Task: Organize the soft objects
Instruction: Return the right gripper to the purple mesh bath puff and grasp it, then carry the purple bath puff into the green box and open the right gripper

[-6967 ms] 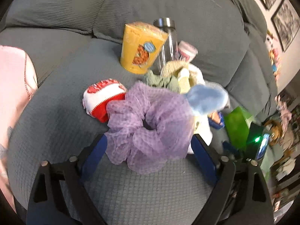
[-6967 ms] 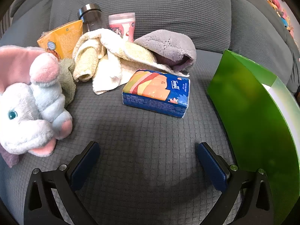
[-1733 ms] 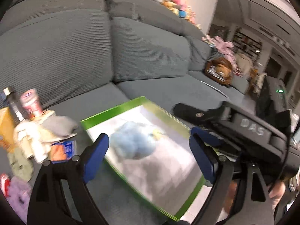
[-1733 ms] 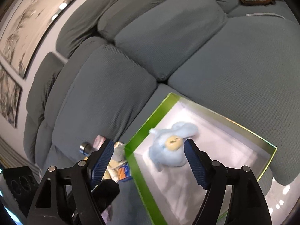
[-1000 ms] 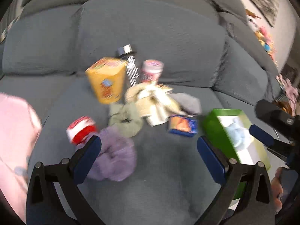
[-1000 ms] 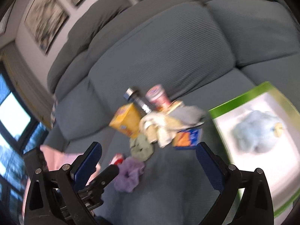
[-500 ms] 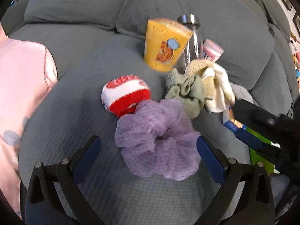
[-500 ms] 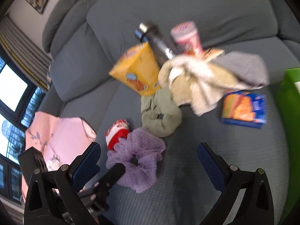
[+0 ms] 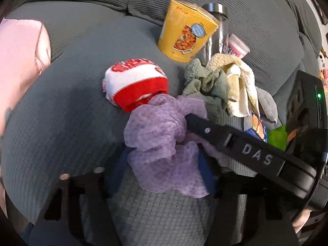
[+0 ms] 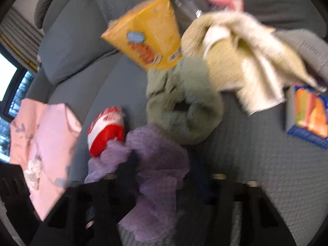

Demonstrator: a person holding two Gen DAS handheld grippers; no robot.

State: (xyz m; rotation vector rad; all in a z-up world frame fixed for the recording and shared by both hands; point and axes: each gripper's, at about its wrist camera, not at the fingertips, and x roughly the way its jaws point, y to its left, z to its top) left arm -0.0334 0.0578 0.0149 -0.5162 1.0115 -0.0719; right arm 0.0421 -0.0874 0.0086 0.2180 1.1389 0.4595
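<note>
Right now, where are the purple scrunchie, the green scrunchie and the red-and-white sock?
purple scrunchie (image 9: 162,141), left wrist view, bunched middle.
green scrunchie (image 10: 184,104), right wrist view, ring's upper fabric.
red-and-white sock (image 9: 135,80), left wrist view, white band.

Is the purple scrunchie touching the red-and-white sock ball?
Touching. The left wrist view shows the scrunchie lapping onto the sock ball's red edge, no gap.

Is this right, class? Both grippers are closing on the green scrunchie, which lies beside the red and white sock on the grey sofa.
Wrong colour. Both wrist views show the left gripper and right gripper closing on the purple scrunchie, which is between their jaws. It lies beside the red and white sock on the grey sofa. The green scrunchie lies untouched.
</note>
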